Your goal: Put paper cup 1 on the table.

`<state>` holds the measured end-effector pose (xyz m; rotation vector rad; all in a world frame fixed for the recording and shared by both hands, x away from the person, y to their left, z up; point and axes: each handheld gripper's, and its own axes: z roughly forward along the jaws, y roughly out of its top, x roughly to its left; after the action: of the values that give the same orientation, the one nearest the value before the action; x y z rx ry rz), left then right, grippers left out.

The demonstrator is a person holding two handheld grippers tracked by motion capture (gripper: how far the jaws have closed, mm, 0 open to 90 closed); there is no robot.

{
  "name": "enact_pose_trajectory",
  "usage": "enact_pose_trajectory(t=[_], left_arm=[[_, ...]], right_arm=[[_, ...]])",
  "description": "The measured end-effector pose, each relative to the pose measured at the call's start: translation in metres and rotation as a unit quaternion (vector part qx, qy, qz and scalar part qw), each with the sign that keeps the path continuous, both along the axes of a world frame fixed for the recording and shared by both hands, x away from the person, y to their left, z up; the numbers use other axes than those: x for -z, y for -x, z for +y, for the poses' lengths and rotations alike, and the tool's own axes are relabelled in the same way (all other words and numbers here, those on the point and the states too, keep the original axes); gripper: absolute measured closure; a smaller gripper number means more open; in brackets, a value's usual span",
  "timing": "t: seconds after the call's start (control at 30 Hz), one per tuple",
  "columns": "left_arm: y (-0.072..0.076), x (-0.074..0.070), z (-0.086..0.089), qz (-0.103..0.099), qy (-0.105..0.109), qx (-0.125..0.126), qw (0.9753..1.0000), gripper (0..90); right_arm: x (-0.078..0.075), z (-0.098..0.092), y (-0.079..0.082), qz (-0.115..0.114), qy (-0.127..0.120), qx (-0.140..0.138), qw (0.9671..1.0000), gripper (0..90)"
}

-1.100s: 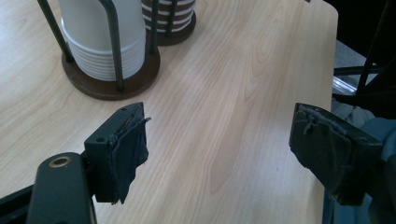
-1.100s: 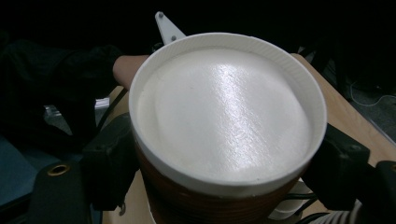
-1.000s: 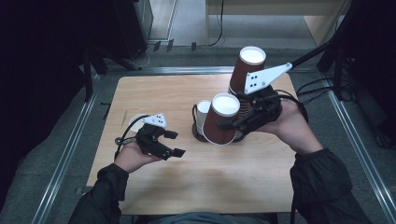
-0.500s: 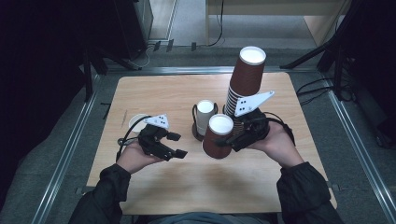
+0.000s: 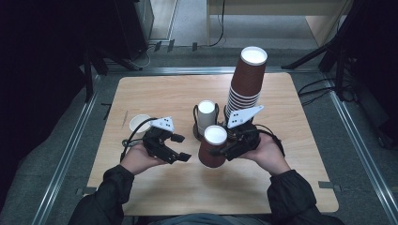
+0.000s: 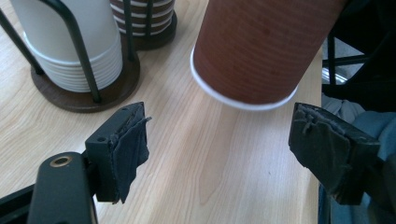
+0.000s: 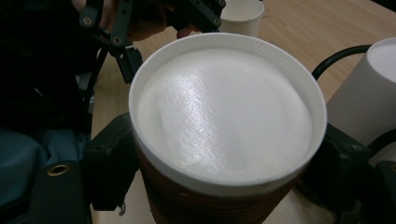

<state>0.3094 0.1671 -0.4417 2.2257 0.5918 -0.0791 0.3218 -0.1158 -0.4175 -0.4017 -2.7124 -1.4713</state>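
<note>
Brown cup [image 5: 212, 150] sits clamped between right gripper's [image 5: 224, 151] jaws, upside down.

a tall stack of brown ribbed paper cups [image 5: 245, 82] stands upside down right of centre in the high view, leaning a little to the right. just left of it sits a stack of white cups [image 5: 206, 117] in a black wire holder [image 5: 195, 123]. a single white cup [image 5: 138, 124] stands upright at centre left on the wooden table [image 5: 155, 93].

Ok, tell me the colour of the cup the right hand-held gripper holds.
Brown cup with white rim; left gripper view.
</note>
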Motion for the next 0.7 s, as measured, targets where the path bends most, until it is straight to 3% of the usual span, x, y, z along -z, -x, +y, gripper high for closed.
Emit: enact_pose_trajectory(t=[0.17, 0.47, 0.7], left_arm=[[-0.008, 0.001, -0.002, 0.011, 0.019, 0.006, 0.9998, 16.1], [-0.006, 0.003, -0.009, -0.005, 0.012, 0.015, 0.9998, 15.1], [-0.005, 0.008, -0.012, 0.006, 0.010, 0.024, 0.9996, 11.4]], right_arm=[[0.010, 0.002, -0.005, 0.013, -0.004, 0.002, 0.9999, 20.8], [0.028, 0.006, -0.010, 0.023, -0.007, 0.003, 0.9997, 20.8], [0.035, 0.010, -0.007, 0.023, -0.014, -0.005, 0.9996, 20.8]])
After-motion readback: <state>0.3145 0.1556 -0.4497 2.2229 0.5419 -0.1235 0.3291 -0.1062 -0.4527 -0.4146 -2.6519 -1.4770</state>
